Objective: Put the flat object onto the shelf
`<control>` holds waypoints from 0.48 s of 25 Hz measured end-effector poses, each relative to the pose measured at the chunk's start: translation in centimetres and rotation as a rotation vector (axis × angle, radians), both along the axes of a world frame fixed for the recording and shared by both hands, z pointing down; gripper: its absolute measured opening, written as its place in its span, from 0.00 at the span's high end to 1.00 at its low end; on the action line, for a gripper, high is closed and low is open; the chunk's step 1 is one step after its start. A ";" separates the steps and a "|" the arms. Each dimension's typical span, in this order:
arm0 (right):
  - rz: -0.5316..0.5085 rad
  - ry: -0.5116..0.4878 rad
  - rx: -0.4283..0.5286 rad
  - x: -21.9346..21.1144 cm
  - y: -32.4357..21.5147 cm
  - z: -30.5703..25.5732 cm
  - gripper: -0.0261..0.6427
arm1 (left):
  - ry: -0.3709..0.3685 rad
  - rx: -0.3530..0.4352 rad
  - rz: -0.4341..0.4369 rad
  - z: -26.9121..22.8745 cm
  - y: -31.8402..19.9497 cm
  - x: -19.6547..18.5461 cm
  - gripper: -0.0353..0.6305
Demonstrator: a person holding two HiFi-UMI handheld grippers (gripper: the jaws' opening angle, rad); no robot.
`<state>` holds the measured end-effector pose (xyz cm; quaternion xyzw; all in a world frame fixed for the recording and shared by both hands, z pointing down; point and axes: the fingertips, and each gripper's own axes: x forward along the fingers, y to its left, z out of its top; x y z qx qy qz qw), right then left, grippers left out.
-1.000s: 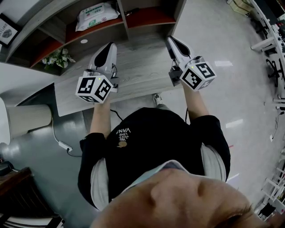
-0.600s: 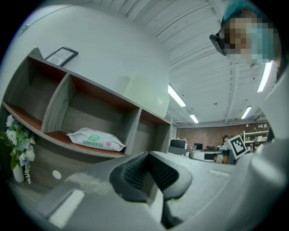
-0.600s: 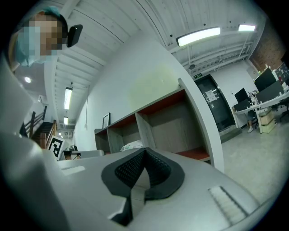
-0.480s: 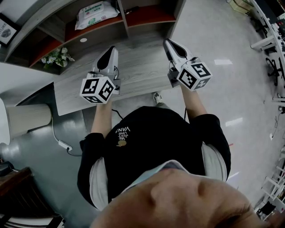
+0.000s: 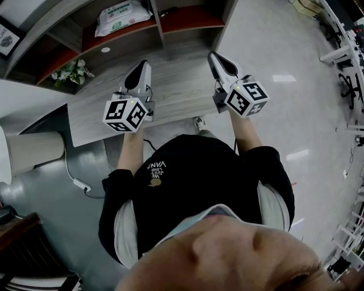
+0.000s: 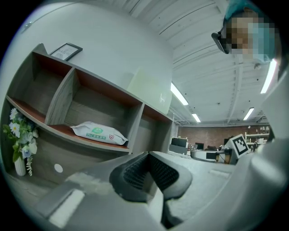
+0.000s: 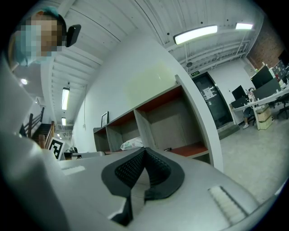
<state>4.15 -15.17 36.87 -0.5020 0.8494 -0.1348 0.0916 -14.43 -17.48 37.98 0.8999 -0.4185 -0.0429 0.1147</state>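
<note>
A white pack of wet wipes lies flat on the red board of the shelf unit, in its middle compartment. The left gripper view shows the same pack, and it appears small in the right gripper view. Both grippers hover over the grey wooden tabletop in front of the shelf, pointing level at it. My left gripper is shut and empty. Likewise shut with nothing in it, my right gripper stands a little short of the pack.
A vase of white flowers stands in the shelf's left compartment, with a framed picture on top. A small dark item lies in the right compartment. A round white disc marks the shelf's lower panel. Open floor lies to the right.
Both grippers have sunk a little toward the tabletop, still side by side and shut. The pack on the shelf has not moved.
</note>
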 end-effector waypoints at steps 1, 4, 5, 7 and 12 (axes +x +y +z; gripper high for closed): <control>-0.001 -0.001 -0.001 0.0 0.0 0.0 0.96 | 0.000 -0.001 -0.002 0.0 0.0 0.0 0.95; 0.000 -0.003 -0.002 0.0 0.0 0.1 0.96 | -0.001 -0.005 -0.003 0.2 0.0 -0.1 0.95; 0.000 -0.002 -0.002 0.0 0.0 0.1 0.96 | -0.001 -0.006 -0.003 0.2 0.0 -0.1 0.95; 0.002 -0.001 -0.003 0.1 0.0 0.2 0.96 | -0.001 -0.008 -0.004 0.3 0.0 -0.1 0.95; 0.004 -0.001 -0.003 0.1 0.0 0.2 0.96 | 0.003 -0.010 -0.005 0.3 -0.1 -0.2 0.95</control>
